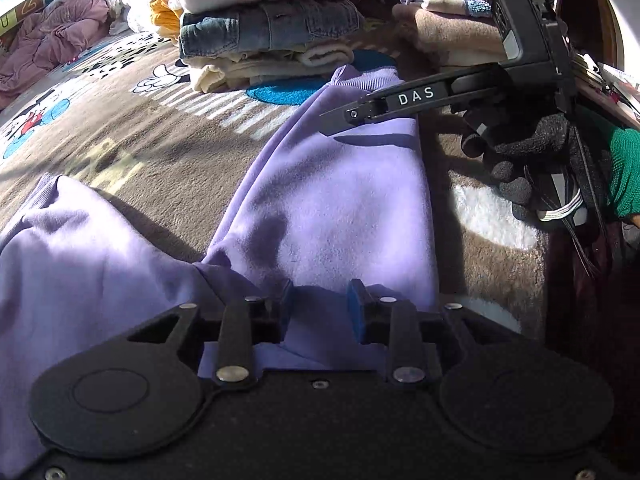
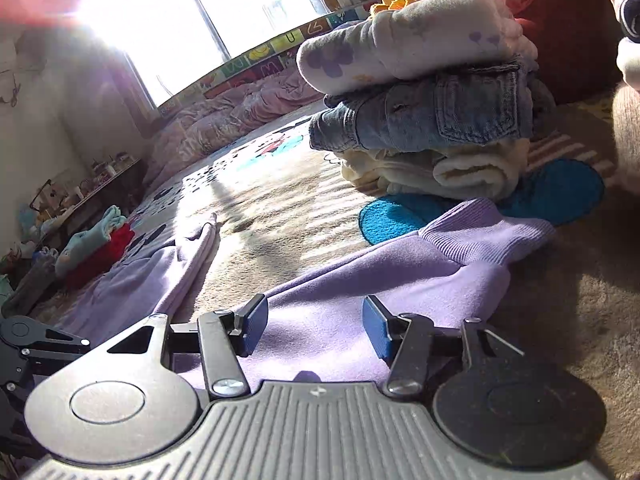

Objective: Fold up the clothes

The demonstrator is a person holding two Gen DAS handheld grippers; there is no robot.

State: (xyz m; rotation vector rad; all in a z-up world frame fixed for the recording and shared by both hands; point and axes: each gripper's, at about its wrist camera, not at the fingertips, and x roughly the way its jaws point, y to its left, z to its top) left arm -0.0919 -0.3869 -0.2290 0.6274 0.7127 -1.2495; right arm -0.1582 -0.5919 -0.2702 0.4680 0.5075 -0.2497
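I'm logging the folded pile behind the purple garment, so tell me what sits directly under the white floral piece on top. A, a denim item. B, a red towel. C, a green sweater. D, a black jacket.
A: in the stack, the white floral piece lies directly on a folded denim item, with cream fabric below that.

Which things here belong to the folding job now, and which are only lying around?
Belonging to the job:
- purple trousers, spread on the blanket
- left gripper, open over them
- right gripper, open over one leg

Only lying around:
- stack of folded clothes
- cartoon blanket
- pink bedding
- blue and red clothes
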